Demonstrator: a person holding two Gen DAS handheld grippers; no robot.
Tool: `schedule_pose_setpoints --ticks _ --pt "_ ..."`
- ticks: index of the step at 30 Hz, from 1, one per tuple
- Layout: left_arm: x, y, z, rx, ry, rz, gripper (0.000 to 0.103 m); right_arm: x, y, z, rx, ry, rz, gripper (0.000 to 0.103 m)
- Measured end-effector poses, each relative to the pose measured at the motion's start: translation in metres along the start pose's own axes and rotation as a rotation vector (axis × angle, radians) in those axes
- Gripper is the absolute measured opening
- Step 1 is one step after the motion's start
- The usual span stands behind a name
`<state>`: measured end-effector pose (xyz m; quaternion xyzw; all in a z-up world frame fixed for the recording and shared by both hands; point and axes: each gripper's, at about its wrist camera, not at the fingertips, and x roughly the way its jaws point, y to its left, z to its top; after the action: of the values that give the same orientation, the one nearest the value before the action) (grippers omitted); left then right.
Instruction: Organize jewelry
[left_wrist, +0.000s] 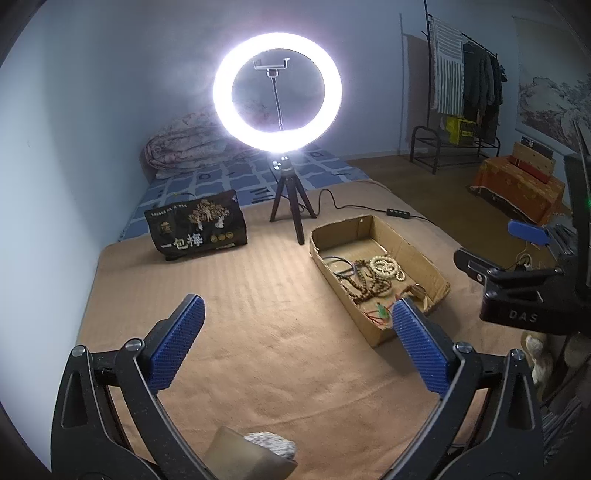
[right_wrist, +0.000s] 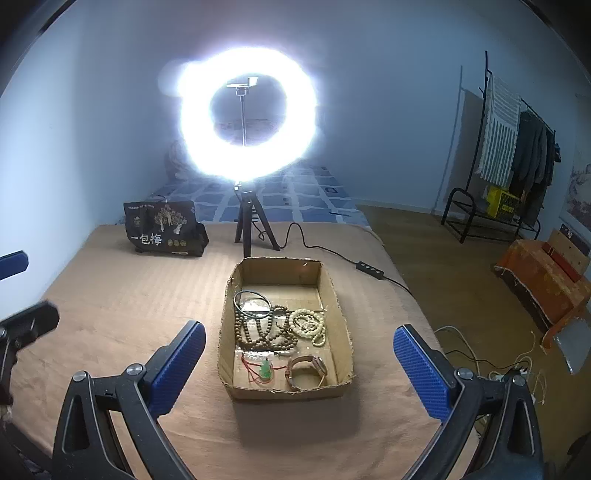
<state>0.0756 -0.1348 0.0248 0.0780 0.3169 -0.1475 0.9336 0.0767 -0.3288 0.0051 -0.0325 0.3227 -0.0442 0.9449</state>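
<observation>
A shallow cardboard box (right_wrist: 341, 317) sits on the tan blanket; it also shows in the left wrist view (left_wrist: 413, 243). Inside lie a brown bead strand (right_wrist: 264, 330), a cream bead bracelet (right_wrist: 308, 325), a dark cord loop (right_wrist: 253, 304), a green pendant on red cord (right_wrist: 265, 370) and a wristwatch (right_wrist: 308, 371). My right gripper (right_wrist: 299, 350) is open and empty, held above the box's near end. My left gripper (left_wrist: 295, 325) is open and empty over bare blanket, left of the box. The right gripper's body shows at the right edge of the left wrist view (left_wrist: 517, 280).
A lit ring light on a small tripod (right_wrist: 255, 225) stands behind the box, its cable and switch (right_wrist: 369, 267) trailing right. A black printed bag (right_wrist: 164, 230) stands at the back left. The bed edge drops to wooden floor on the right, with loose cables (right_wrist: 480, 358).
</observation>
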Motion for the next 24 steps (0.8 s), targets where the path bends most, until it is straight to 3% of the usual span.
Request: schedule_pose_setpoints --ticks 7,24 --pt "0.009 -0.007 -0.005 -0.004 0.054 0.029 0.103 0.003 0.000 -0.002 0.004 0.005 0.003 0.103" --pt "0.016 -0.009 -0.001 -0.009 0.040 0.018 0.103 0.016 0.008 -0.002 -0.020 0.018 0.021 0.103"
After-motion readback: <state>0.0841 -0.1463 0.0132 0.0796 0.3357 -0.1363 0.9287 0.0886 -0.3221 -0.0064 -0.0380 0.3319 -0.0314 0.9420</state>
